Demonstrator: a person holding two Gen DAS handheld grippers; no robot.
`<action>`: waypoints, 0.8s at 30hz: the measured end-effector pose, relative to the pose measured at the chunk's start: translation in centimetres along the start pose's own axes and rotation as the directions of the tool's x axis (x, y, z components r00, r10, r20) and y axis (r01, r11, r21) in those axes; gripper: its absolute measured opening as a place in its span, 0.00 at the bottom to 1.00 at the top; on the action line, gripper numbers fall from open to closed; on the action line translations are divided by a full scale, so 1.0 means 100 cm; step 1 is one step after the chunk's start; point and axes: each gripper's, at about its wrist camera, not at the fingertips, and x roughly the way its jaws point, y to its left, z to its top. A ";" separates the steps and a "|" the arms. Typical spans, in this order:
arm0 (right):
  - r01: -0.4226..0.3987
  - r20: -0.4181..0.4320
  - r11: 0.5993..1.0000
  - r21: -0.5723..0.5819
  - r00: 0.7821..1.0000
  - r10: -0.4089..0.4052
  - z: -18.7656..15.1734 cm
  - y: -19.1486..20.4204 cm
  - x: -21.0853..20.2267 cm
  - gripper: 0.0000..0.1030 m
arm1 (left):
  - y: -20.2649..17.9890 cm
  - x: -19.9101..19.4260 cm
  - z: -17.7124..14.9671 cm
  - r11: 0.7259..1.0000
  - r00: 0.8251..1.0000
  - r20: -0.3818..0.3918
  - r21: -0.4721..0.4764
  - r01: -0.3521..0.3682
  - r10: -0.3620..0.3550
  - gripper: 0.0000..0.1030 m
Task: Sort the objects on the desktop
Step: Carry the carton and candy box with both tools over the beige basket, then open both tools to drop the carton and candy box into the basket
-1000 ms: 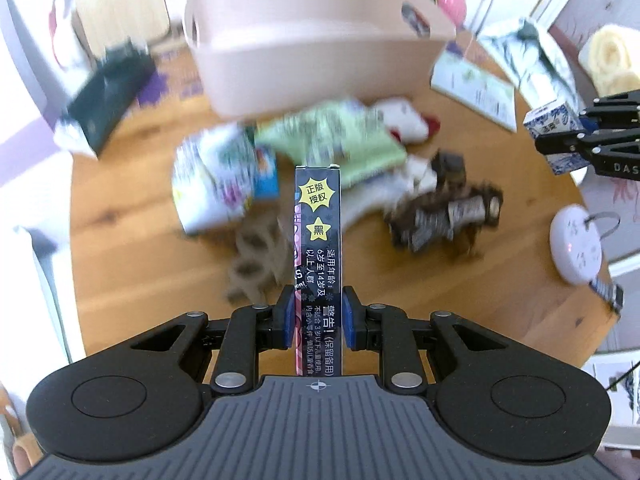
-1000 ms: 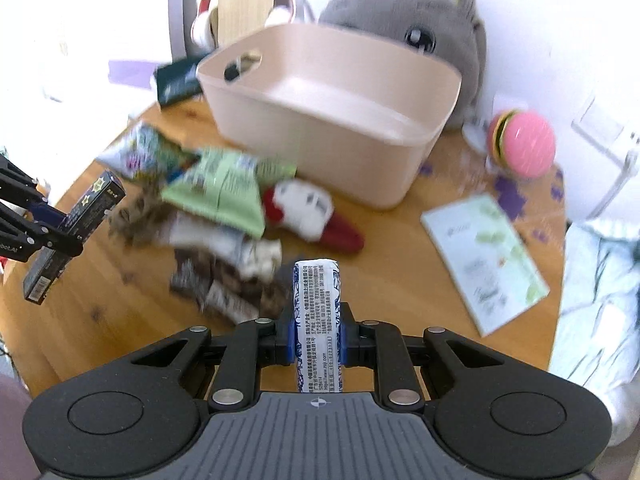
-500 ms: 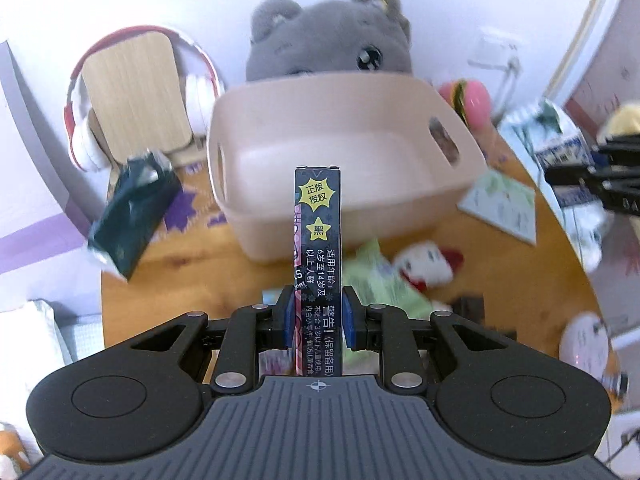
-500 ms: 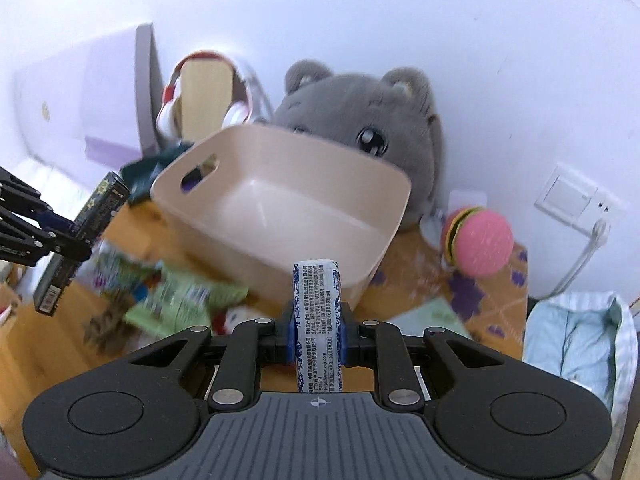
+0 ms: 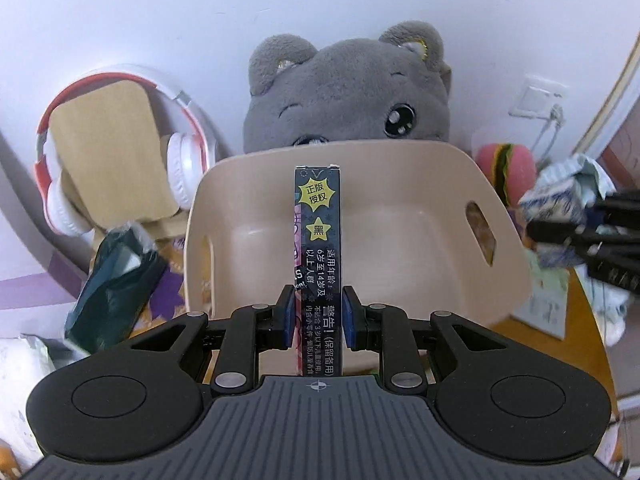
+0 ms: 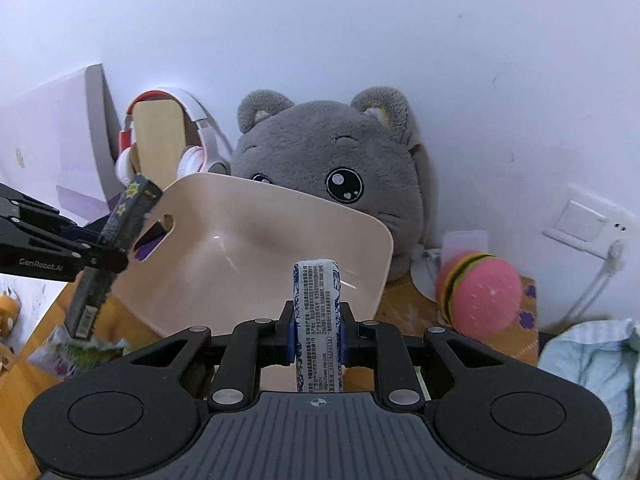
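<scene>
Both grippers now nearer beige bin, table clutter gone from view

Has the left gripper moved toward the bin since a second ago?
Yes. The left gripper, shut on the dark box, has come from over the table clutter to the beige bin.

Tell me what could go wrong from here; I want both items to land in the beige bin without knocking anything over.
1. The left gripper pinches the tall dark printed box near its lower end, so it may swing or tumble on release and miss the beige plastic bin.
2. The right gripper with the blue-and-white wrapped pack aims at the same bin; the two could collide.
3. The grey plush toy leans against the back rim and could be nudged.
</scene>
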 end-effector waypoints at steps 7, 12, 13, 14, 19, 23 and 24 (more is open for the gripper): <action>0.001 -0.062 1.000 0.022 0.998 0.000 0.006 -0.004 0.052 0.18 | 0.005 0.044 0.021 0.998 0.997 -0.067 -0.047 -0.038 0.035 0.23; 0.005 -0.107 1.000 0.007 0.994 -0.004 0.006 -0.005 0.078 0.18 | 0.007 0.071 0.025 0.995 0.992 -0.099 -0.048 -0.088 0.083 0.22; 0.007 -0.114 1.000 0.011 0.993 -0.006 0.006 -0.006 0.083 0.18 | 0.007 0.076 0.026 0.995 0.990 -0.105 -0.045 -0.094 0.089 0.22; 0.008 -0.120 1.000 0.018 0.993 -0.006 0.006 -0.008 0.088 0.18 | 0.006 0.082 0.027 0.994 0.989 -0.113 -0.040 -0.099 0.094 0.22; 0.006 -0.155 1.000 0.026 0.988 -0.002 0.008 -0.009 0.109 0.18 | 0.002 0.109 0.031 0.992 0.979 -0.157 -0.007 -0.129 0.126 0.22; 0.017 -0.167 1.000 -0.019 0.986 -0.020 0.010 0.002 0.124 0.19 | 0.001 0.128 0.027 0.990 0.969 -0.203 0.015 -0.139 0.139 0.23; 0.036 -0.167 0.998 -0.042 0.985 -0.043 0.012 0.006 0.126 0.19 | 0.001 0.132 0.025 0.990 0.968 -0.212 0.019 -0.136 0.137 0.23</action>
